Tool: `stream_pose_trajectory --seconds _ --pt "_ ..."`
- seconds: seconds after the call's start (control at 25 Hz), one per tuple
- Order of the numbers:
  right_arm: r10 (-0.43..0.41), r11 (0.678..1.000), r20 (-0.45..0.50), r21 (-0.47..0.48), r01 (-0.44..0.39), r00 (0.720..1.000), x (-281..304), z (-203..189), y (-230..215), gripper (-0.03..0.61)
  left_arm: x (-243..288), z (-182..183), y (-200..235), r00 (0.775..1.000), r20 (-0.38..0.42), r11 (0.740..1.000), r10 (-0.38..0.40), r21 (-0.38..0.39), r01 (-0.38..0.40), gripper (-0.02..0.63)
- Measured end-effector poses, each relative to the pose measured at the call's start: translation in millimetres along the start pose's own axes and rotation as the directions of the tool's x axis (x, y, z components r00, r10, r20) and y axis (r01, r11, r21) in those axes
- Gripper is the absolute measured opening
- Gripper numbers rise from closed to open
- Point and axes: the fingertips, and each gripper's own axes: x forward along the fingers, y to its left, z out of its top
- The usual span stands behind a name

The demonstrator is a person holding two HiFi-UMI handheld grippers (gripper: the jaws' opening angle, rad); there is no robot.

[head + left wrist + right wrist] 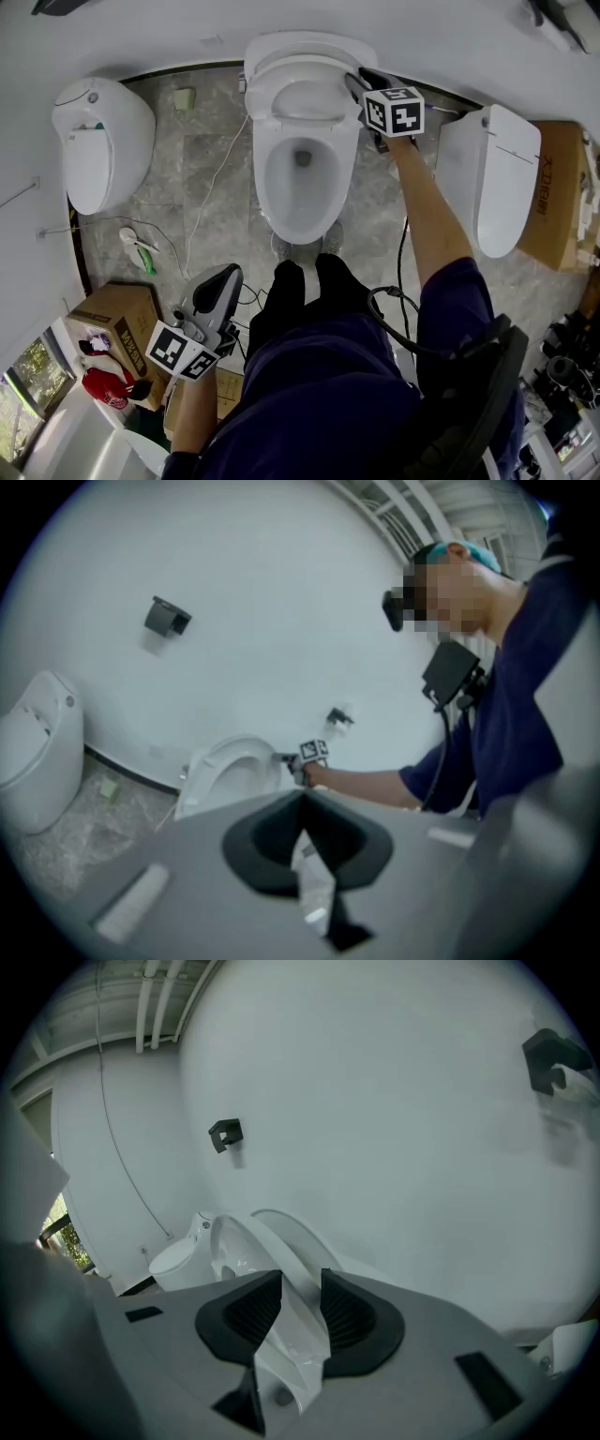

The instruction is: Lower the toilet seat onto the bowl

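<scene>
The white toilet bowl (265,192) lies open below and to the left of the right gripper (359,84). It is an oval of smooth glazed ceramic with only a dark drain opening at its bottom. The toilet seat (266,101), a glossy white ring, stands tilted above the back of the bowl and is not down on the rim. The rounded lid (298,1234) is just behind it, toward the plain white wall (394,1129). The right gripper's jaws stand about half apart and grip the seat's right edge. In the right gripper view the thin curved rim runs up between the ribbed black pads (246,1312), which press on it from both sides. The left gripper (225,277) hangs well back from the bowl, beside the person's knee, over a grey marbled tile floor (211,169). In the left gripper view its jaws meet at the tips and nothing is between them. Just to that gripper's left sits a brown cardboard box (112,314), whose contents cannot be told. Far ahead and to the left of the left gripper stands a second toilet (98,141), egg-shaped with its lid down. A third toilet (492,178), flatter and also closed, stands just to the right of the arm that holds the right gripper.
</scene>
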Motion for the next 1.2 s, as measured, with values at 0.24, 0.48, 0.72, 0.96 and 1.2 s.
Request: stream_pose_trajectory --seconds 0.24,0.48,0.72,0.96,1.2 --pt "-0.011 1.0 0.01 0.023 0.011 1.0 -21 -12 16 0.123 -7 -3 -4 0.999 -0.005 0.999 -0.036 0.016 0.036 0.005" --pt "-0.014 1.0 -0.008 0.016 0.014 1.0 -43 -30 38 0.129 -19 -5 -8 0.998 -0.003 0.997 -0.066 0.028 0.066 0.005" --pt "-0.028 0.999 -0.018 0.022 0.029 0.999 -60 -47 54 0.133 -30 -11 -12 0.996 -0.006 0.995 -0.094 0.04 0.094 0.005" --pt "-0.048 0.998 -0.028 0.028 0.049 0.998 -77 -64 72 0.137 -45 -18 -15 0.994 -0.018 0.993 -0.107 0.052 0.108 0.005" --pt "-0.063 0.997 -0.033 0.043 0.064 0.997 -90 -84 85 0.141 -54 -24 -16 0.993 -0.024 0.991 -0.118 0.061 0.119 0.005"
